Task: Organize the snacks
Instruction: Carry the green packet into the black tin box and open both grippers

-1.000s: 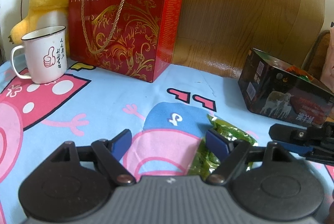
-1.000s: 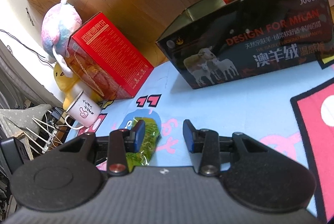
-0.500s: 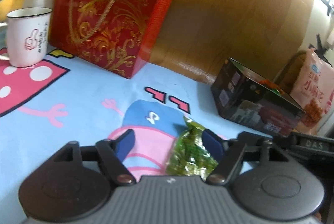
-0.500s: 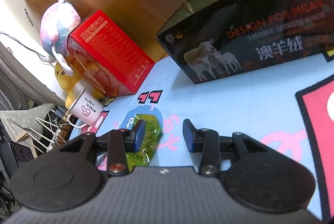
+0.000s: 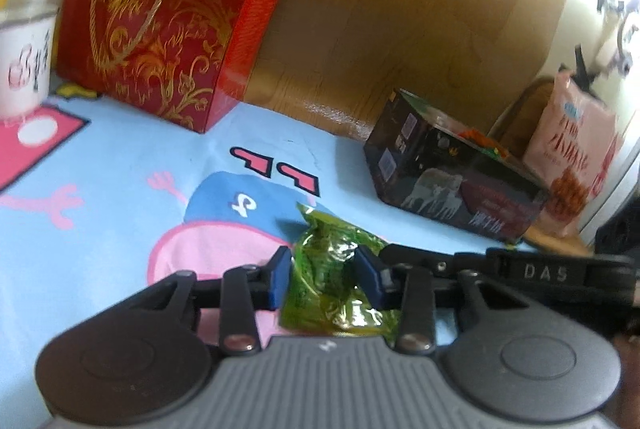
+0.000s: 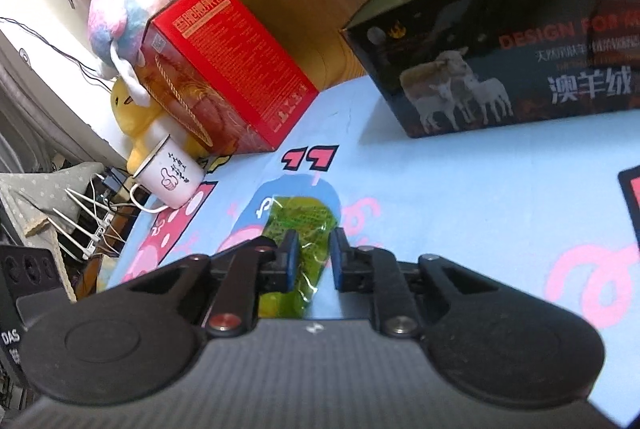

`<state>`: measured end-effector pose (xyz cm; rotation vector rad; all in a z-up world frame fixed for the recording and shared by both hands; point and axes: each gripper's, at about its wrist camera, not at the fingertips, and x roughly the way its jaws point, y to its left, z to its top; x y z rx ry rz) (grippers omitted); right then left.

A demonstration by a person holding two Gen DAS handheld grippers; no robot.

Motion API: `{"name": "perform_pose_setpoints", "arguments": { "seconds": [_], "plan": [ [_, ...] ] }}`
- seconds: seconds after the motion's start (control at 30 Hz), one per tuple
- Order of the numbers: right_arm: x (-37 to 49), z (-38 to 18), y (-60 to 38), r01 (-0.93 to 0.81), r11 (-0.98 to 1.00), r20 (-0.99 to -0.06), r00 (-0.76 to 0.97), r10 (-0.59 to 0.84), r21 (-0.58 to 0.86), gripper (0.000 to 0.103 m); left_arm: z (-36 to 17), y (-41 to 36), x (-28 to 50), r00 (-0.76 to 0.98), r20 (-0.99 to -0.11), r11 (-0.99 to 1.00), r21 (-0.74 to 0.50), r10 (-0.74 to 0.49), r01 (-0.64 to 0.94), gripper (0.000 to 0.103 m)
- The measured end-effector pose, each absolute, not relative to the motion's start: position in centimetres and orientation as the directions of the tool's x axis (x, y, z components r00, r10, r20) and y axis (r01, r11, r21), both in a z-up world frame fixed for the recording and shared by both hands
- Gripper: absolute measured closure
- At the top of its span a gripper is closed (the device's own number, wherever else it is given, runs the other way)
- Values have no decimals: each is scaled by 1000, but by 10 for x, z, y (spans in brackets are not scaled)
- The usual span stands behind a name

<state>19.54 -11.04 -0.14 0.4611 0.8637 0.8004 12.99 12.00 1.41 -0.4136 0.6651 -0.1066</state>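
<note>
Cartoon-print surface [image 5: 120, 165]: carries all items.
Dark box [image 5: 452, 185]: open-topped, snacks inside; likely destination.
Green snack packet [image 5: 332, 277]: flat on surface.
Left hand-held gripper [image 5: 324, 277]: just closed, clamped on packet.
Right hand-held gripper [image 6: 313, 261]: just closed, pinching the packet's end. Lift evenly.

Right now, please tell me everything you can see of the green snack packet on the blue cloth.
The green snack packet is a small pouch of shiny, crinkled, see-through green film with yellowish glints. It lies flat on the blue cartoon cloth, over the pink and blue figure. The left gripper has just closed its blue pads on its sides, and the right gripper has just closed on its near end. Its print is unreadable.
</note>
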Motion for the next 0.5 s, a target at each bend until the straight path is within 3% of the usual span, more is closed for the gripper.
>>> {"name": "perform_pose_setpoints", "arguments": {
  "seconds": [0.27,0.5],
  "plan": [
    [190,19,-128,-427,591,-393,466,793,684,84,50,102,134,832,-506,912,-411,-226,-2,69],
    [214,65,-159,-466,636,-301,607,736,615,84,95,60,199,860,-435,923,-371,-265,97,66]
  ]
}}
